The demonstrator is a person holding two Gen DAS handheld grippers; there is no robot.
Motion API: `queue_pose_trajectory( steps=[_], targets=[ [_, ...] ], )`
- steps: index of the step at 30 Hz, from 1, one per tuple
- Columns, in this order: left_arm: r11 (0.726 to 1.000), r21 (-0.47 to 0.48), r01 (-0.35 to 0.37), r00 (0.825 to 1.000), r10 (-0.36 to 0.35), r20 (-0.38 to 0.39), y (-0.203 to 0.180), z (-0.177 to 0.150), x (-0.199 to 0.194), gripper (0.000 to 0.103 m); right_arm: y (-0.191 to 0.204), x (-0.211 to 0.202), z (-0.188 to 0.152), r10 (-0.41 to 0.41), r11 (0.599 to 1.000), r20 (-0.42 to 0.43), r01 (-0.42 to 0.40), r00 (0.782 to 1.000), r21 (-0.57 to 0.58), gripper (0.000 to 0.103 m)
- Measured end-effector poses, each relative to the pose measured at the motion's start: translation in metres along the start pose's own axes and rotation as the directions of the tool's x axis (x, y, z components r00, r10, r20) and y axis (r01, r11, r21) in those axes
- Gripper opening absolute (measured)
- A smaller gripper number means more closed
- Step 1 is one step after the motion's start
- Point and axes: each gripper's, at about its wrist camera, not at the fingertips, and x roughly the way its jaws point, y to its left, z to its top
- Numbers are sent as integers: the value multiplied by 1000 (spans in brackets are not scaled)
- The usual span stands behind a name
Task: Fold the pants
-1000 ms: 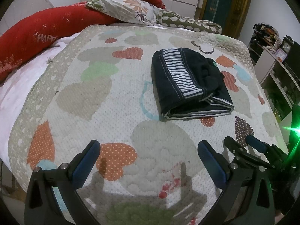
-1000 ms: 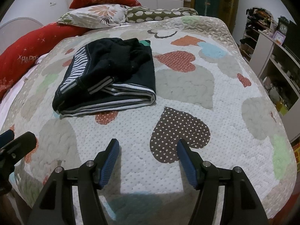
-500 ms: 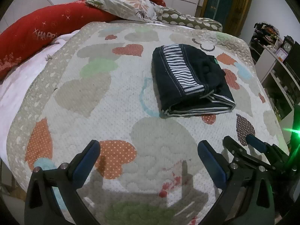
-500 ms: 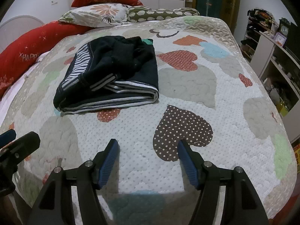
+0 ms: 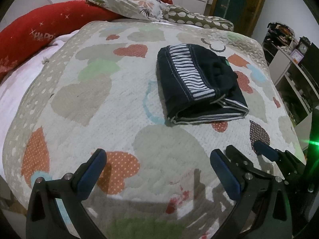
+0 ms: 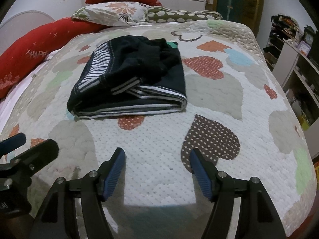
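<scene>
Here the blue-padded fingers (image 5: 91, 173) of the left gripper (image 5: 157, 169) stand wide apart and hold nothing, hovering over the near edge of the white quilted bedspread with coloured hearts (image 5: 95, 107). The right gripper (image 6: 157, 167) is likewise spread wide and empty, its blue pads (image 6: 114, 171) above a brown dotted heart (image 6: 211, 141); in the left view it shows at the lower right (image 5: 247, 151), just beside the left one. Well beyond both pairs of fingers, the dark navy pants with a white-striped side band (image 5: 199, 83) lie folded into a compact stack on the middle of the bedspread (image 6: 129, 83), layered edges towards the cameras. Farther off, a long red bolster (image 5: 43, 29), a floral pillow (image 6: 115, 12) and a spotted olive pillow (image 5: 197, 19) lie at the head of the bed.
</scene>
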Motion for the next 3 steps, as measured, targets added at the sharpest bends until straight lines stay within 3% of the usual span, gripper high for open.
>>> queue_pose_trajectory(
  steps=[3],
  targets=[
    [1000,-11,14,1000,-14,-6,3,5,2,103,3,1,4,18,1000,-4,-18,1000,-8,72]
  ],
)
